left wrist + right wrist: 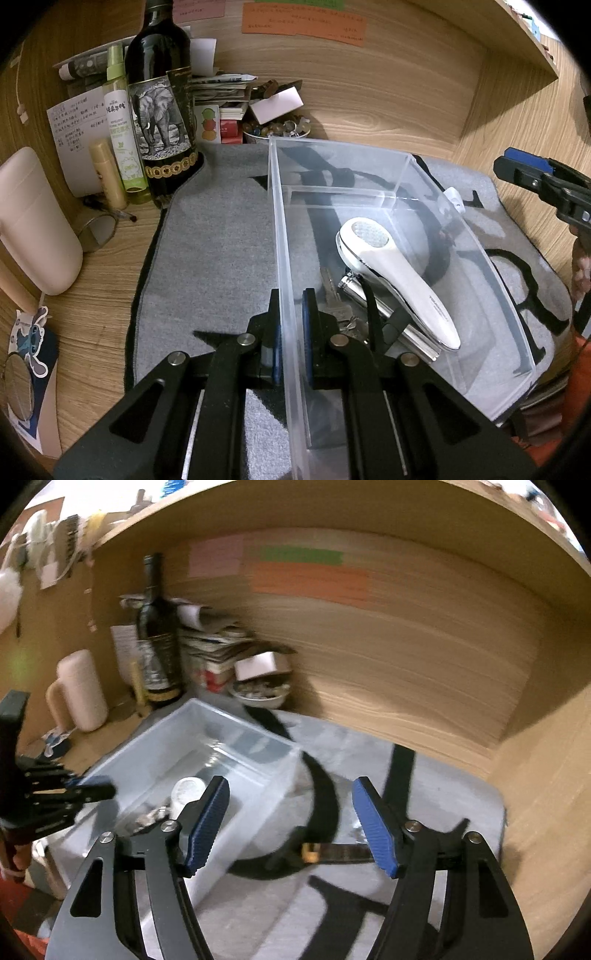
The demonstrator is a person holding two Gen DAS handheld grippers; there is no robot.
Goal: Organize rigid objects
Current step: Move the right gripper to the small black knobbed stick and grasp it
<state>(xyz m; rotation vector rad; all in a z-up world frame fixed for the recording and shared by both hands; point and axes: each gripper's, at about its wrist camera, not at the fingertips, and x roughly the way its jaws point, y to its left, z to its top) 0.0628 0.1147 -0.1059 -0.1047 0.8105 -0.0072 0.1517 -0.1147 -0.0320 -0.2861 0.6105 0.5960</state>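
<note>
The left gripper [291,332] is clenched on the near wall of one clear plastic box [369,177], which stands on a grey felt mat [214,240]. The right gripper [290,827] hangs released above the mat. Inside lie one smooth white handheld device [395,273] (its small print is unreadable), one chrome cylinder [373,302] and keys [332,295]; behind stands one dark bottle [162,110] with an elephant label.

Wooden desk [110,258] carries a grey mat [221,240]. Clear bin [406,173] sits on it. Wine bottle [159,110] stands beside the mat.
</note>
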